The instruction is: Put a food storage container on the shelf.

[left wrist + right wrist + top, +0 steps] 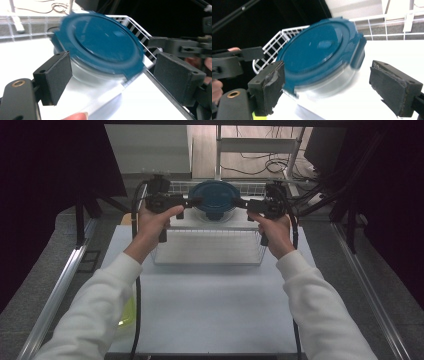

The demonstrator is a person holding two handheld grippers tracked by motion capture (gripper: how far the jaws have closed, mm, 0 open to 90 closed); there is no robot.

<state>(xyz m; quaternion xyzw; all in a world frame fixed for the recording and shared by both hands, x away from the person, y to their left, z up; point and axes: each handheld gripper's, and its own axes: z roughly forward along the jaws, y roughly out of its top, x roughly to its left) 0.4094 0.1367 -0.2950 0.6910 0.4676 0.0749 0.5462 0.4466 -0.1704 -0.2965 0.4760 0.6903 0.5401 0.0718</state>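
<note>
Left gripper (196, 200): jaws spread wide, nothing clamped, just left of the container.
Right gripper (241, 202): jaws apart, holding nothing, just right of it.
Container (216, 200): round, clear, teal lid (105, 50), between both grippers, inside the white wire basket (210, 254) at its far end.

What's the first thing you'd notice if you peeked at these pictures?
The round container with a blue lid, sitting at the far end of the white wire basket in the middle of the table. The left claw and the right claw point at it from either side, both open, with nothing held. A yellow-green thing peeks out by the left sleeve.
</note>
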